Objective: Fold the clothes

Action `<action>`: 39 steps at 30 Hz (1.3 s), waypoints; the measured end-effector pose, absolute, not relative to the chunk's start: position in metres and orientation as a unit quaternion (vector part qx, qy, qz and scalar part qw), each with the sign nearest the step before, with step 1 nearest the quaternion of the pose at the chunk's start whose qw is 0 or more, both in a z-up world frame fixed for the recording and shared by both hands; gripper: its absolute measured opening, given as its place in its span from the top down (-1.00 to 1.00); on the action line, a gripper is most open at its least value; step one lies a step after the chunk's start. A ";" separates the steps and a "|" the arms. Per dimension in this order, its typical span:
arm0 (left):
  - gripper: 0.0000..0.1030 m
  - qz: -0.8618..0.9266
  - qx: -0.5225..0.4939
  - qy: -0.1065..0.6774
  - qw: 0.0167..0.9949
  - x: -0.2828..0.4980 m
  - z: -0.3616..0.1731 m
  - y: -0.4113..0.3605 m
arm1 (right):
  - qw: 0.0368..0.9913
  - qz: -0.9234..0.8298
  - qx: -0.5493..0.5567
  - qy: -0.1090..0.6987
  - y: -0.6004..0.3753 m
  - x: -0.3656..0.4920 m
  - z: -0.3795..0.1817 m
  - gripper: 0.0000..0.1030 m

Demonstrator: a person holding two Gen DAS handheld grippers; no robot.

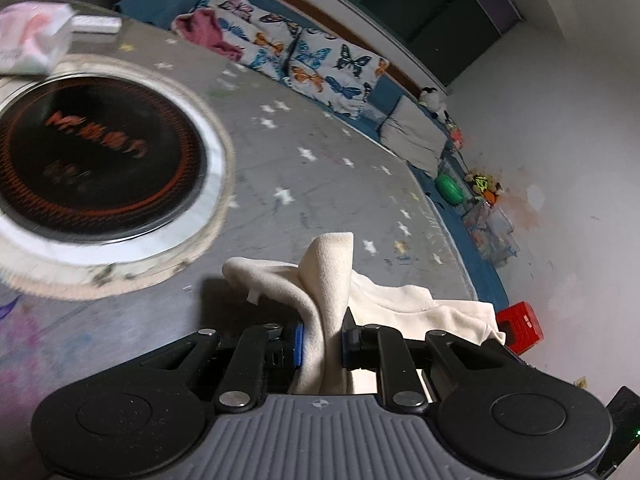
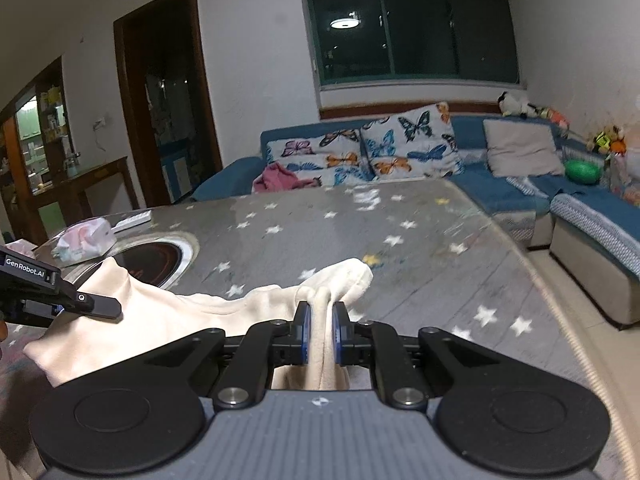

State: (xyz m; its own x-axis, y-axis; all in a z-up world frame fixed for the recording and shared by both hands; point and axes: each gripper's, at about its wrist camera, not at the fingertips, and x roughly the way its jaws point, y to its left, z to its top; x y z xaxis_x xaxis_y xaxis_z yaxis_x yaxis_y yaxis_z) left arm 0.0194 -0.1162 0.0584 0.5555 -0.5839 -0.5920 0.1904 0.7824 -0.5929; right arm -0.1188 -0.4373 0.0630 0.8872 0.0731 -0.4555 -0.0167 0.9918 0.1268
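Note:
A cream-coloured garment (image 1: 320, 280) lies bunched on the grey star-patterned table (image 1: 312, 168). My left gripper (image 1: 322, 340) is shut on a raised fold of it, the cloth pinched between the blue pads (image 1: 298, 344). In the right wrist view the same cream garment (image 2: 160, 320) stretches across the table's near edge. My right gripper (image 2: 320, 332) is shut on another fold, with a cloth tip poking out past the fingers. The left gripper (image 2: 92, 304) shows at the left of that view, holding the garment's other end.
A round black induction cooktop (image 1: 92, 160) is set into the table. A tissue pack (image 1: 32, 40) and a white remote (image 1: 96, 24) lie beyond it. A blue sofa (image 2: 500, 188) with butterfly pillows (image 2: 408, 144), a pink cloth (image 2: 276, 178) and toys stands behind. A red box (image 1: 520, 326) sits on the floor.

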 end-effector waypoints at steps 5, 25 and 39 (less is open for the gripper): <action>0.65 -0.244 -0.222 0.408 0.851 0.029 0.067 -0.144 | 0.972 -0.002 0.052 0.229 -0.455 -0.119 0.071 0.81; 0.65 -0.276 -0.156 0.414 0.853 0.060 0.072 -0.246 | 0.970 -0.079 0.027 0.228 -0.511 -0.103 0.083 0.81; 0.65 -0.287 -0.132 0.431 0.845 0.068 0.057 -0.276 | 0.963 -0.103 0.029 0.249 -0.533 -0.094 0.070 0.81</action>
State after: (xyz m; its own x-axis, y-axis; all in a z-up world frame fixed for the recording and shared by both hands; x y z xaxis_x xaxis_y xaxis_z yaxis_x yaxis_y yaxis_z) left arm 0.0677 -0.2760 0.0570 0.4641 -0.5995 -0.6520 0.3717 0.8000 -0.4710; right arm -0.0935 -0.5331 0.0698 0.8549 -0.1835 -0.4853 0.2128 0.9771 0.0055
